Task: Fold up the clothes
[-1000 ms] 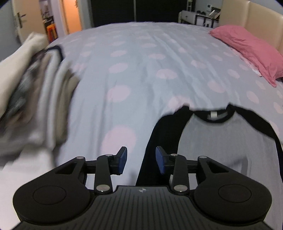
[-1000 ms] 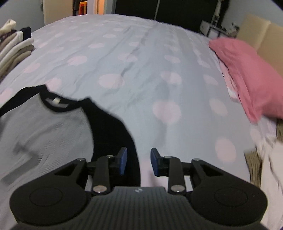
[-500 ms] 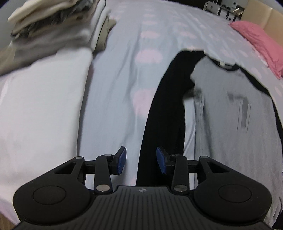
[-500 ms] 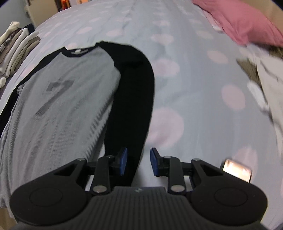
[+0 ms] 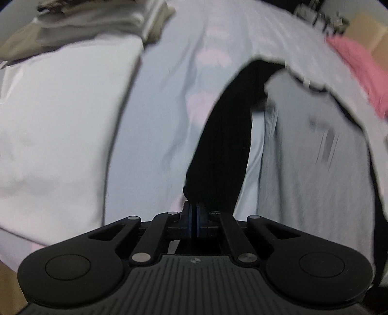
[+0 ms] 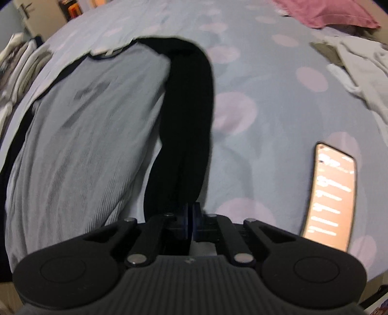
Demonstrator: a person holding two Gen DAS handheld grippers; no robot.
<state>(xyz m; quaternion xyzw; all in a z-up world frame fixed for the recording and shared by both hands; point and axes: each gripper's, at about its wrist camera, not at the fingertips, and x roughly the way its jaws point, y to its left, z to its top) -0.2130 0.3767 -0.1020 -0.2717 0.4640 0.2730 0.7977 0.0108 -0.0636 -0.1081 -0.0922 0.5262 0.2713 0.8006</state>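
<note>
A grey ribbed long-sleeved shirt with black sleeves and a black neckband lies spread flat, front up, on a bed with a pale blue cover dotted with pink circles, its collar away from the cameras and each sleeve running down alongside the body.

The left gripper is tipped steeply down toward the bed. Its jaws have just been closing and now stand pressed together, pinching the near end of one black sleeve, which rises straight from the blue pads toward the shoulder.

The right gripper is tipped down just as steeply at the other side of the shirt. Its jaws have also just been closing and are nipped onto the cuff end of the other black sleeve, the cloth bunched into lengthwise folds just above the pads.

In the left view a folded white garment lies beside the shirt, with a stack of folded beige and white clothes behind it. In the right view a lit smartphone lies face up on the cover, a loose heap of pale unfolded clothes sits further off, and a pink pillow lies at the head of the bed.
</note>
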